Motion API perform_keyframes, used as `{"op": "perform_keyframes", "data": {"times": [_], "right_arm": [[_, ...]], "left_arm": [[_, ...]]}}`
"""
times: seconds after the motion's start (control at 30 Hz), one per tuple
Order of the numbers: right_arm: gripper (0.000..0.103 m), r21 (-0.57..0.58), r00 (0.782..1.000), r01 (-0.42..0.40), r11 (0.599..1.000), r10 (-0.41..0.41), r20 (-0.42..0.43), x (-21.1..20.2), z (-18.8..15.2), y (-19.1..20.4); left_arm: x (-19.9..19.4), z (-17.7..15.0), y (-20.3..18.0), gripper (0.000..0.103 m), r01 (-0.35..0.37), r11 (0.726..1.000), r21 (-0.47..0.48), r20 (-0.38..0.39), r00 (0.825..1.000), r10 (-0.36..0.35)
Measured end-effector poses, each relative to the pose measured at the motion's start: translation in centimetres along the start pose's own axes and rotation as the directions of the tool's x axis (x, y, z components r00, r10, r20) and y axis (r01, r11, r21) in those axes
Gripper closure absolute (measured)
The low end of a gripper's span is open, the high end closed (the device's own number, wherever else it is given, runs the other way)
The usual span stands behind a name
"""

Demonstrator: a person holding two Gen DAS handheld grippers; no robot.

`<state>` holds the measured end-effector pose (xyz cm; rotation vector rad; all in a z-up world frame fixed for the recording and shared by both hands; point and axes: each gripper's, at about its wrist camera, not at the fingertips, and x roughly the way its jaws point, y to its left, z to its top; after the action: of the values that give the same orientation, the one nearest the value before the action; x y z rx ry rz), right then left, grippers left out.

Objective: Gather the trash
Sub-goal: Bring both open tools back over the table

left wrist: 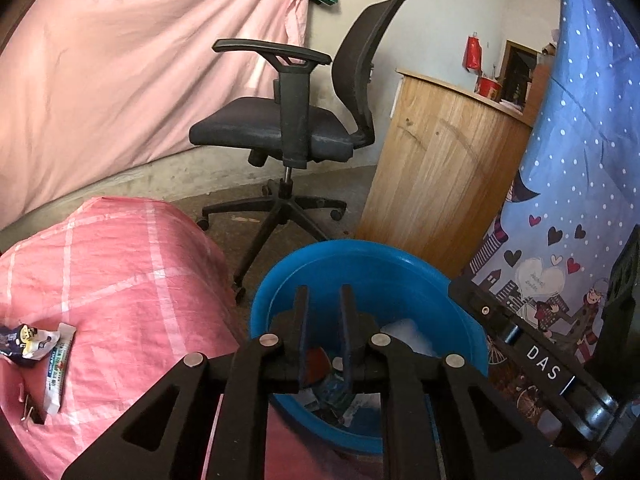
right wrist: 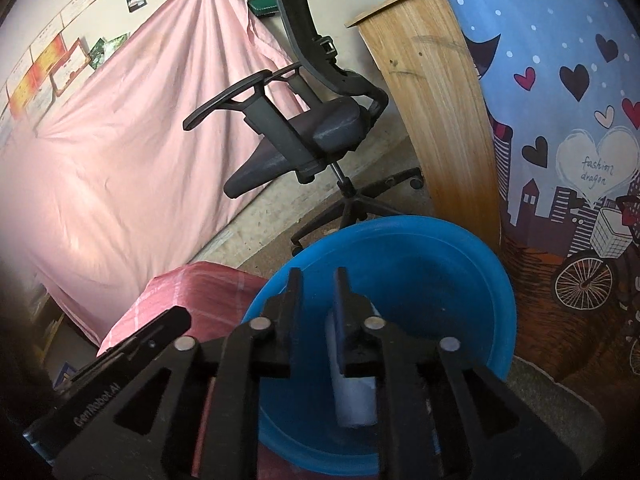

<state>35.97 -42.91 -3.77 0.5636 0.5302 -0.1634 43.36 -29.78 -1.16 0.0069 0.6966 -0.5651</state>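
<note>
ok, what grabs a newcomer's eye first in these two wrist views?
The round blue plastic basin on the floor dominates both views, with both grippers hanging over it and scraps of trash lying in its bottom. A white cylindrical roll sits just below the right gripper, whose jaws stand apart. Behind stands a black mesh office chair, and leftover snack wrappers lie on the pink checked cloth at left.

We read "DAS" in white on the black bar [left wrist: 541, 361] of the other gripper. On the left gripper's arm [right wrist: 96, 410] we make out "GenRobot.AI". The white heart on the blue curtain [right wrist: 596, 168] says "fashion dragon". The wrappers' print is too small for us.
</note>
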Motion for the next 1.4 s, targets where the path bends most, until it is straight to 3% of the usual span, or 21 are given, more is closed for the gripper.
{"op": "perform_keyframes", "data": {"times": [0.23, 0.33, 0.5, 0.63, 0.73, 0.77, 0.83, 0.93, 1.2, 1.4], "right_arm": [[0.037, -0.009, 1.000, -0.005, 1.000, 0.005, 0.014, -0.2, 0.0, 0.1], [0.032, -0.025, 0.999, -0.001, 1.000, 0.002, 0.037, -0.6, 0.1, 0.4], [0.024, -0.066, 0.996, -0.004, 0.998, 0.010, 0.088, -1.4, 0.3, 1.3], [0.017, -0.114, 0.991, -0.020, 0.993, 0.034, 0.126, -2.1, 0.4, 2.6], [0.006, -0.153, 0.985, -0.027, 0.988, 0.052, 0.163, -2.7, 0.3, 3.8], [0.003, -0.161, 0.983, -0.032, 0.986, 0.060, 0.176, -2.9, 0.3, 4.1], [0.000, -0.183, 0.975, -0.037, 0.982, 0.076, 0.207, -3.5, 0.1, 4.9], [0.000, -0.219, 0.966, -0.043, 0.975, 0.096, 0.239, -4.1, -0.1, 6.1], [0.000, -0.305, 0.925, -0.077, 0.949, 0.182, 0.335, -5.8, -1.1, 9.0], [0.000, -0.376, 0.906, -0.114, 0.919, 0.252, 0.341, -6.3, -2.2, 11.8]], "left_arm": [[-0.9, 0.0, 0.4, 0.082, -0.007, 1.000, -0.008, 0.026, 1.000, 0.007], [-1.6, 0.0, 0.7, 0.074, -0.010, 1.000, -0.025, 0.051, 0.999, 0.011], [-2.9, 0.3, 1.6, 0.070, -0.036, 0.998, -0.048, 0.083, 0.996, 0.040], [-4.7, 0.5, 3.0, 0.054, -0.056, 0.995, -0.082, 0.128, 0.990, 0.066], [-6.3, 0.4, 4.1, 0.041, -0.071, 0.991, -0.111, 0.168, 0.982, 0.089], [-7.0, 0.3, 4.5, 0.038, -0.080, 0.989, -0.122, 0.189, 0.977, 0.103], [-8.3, 0.2, 5.4, 0.019, -0.098, 0.985, -0.139, 0.225, 0.966, 0.128], [-10.1, -0.3, 6.6, 0.005, -0.136, 0.976, -0.170, 0.280, 0.943, 0.180], [-14.5, -2.0, 10.5, 0.002, -0.244, 0.935, -0.256, 0.356, 0.876, 0.326], [-17.1, -4.3, 12.3, 0.002, -0.306, 0.910, -0.279, 0.386, 0.833, 0.398]]}}
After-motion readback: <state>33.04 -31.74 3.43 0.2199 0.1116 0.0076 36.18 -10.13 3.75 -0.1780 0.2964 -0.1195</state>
